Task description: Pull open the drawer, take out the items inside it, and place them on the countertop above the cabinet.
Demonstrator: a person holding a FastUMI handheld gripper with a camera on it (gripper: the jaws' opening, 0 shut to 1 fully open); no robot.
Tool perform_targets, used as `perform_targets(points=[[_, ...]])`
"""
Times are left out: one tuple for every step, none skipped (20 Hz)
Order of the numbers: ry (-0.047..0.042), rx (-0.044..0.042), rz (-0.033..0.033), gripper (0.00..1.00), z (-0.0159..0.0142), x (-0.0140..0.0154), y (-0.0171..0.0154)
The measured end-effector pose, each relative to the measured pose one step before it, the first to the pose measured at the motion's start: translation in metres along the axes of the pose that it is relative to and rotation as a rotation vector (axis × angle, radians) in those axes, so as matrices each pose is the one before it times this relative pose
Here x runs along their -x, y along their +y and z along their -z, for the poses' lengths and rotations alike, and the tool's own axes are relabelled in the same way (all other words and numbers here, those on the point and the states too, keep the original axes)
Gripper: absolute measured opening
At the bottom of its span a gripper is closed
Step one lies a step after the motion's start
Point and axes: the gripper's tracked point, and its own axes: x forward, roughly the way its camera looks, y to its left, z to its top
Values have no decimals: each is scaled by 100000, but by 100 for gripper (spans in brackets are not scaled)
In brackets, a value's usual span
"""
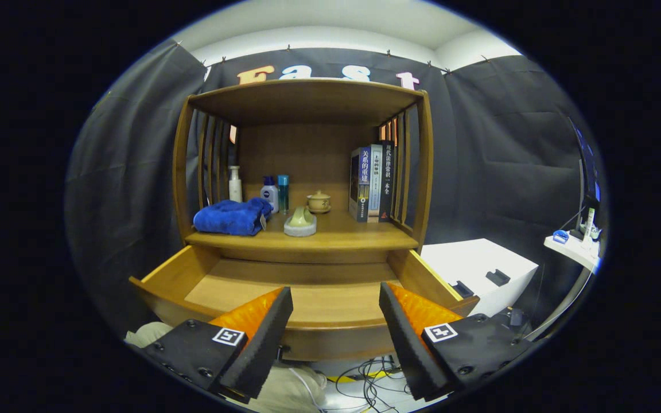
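The wooden drawer of the cabinet stands pulled out just ahead of my fingers, and its visible floor is bare. On the countertop above it lie a folded blue towel on the left and a pale green item on a white round dish in the middle. My gripper hovers in front of the drawer's front edge, open, with nothing between its black-and-orange fingers.
At the back of the countertop stand a white bottle, two small bottles, a small lidded teapot and upright books. A white box sits to the right of the cabinet. Cables lie on the floor below.
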Motion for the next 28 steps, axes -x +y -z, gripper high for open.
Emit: perform_targets(points=[[718, -190, -272, 98, 673, -86, -34], [658, -557, -344, 98, 657, -86, -13], [641, -821, -460, 98, 481, 47, -28], [1005, -784, -231, 98, 699, -71, -16], [830, -577, -235, 98, 686, -2, -105], [858, -226, -117, 98, 618, -110, -105], [1164, 88, 55, 98, 635, -165, -94], [1200, 162, 100, 98, 605, -246, -156], [1216, 56, -27, 98, 513, -500, 72], [875, 58, -62, 98, 361, -486, 197], [565, -184, -372, 98, 153, -588, 243], [896, -223, -646, 98, 177, -438, 284], [34, -335, -2048, 98, -14, 25, 600], [-1209, 430, -83, 97, -154, 250, -58], [459, 140, -15, 97, 75, -392, -110], [-230, -1050, 22, 97, -194, -129, 43], [-540, -1172, -245, 97, -443, -136, 134], [-301, -1026, -389, 97, -452, -303, 163], [-2, -1, 170, 97, -285, -389, 28], [572, 1776, 1329, 97, -77, -457, -311], [-622, 607, -302, 97, -279, -194, -44], [279, 210, -82, 97, -96, -265, 72], [789, -212, -214, 97, 75, -327, 161], [-340, -519, 153, 98, -435, -267, -47], [562, -592, -258, 96, -71, -439, -53], [29, -775, 136, 96, -125, -421, 81], [-37, -184, 418, 96, -254, -384, -210], [367, -109, 140, 97, -175, -526, 67]])
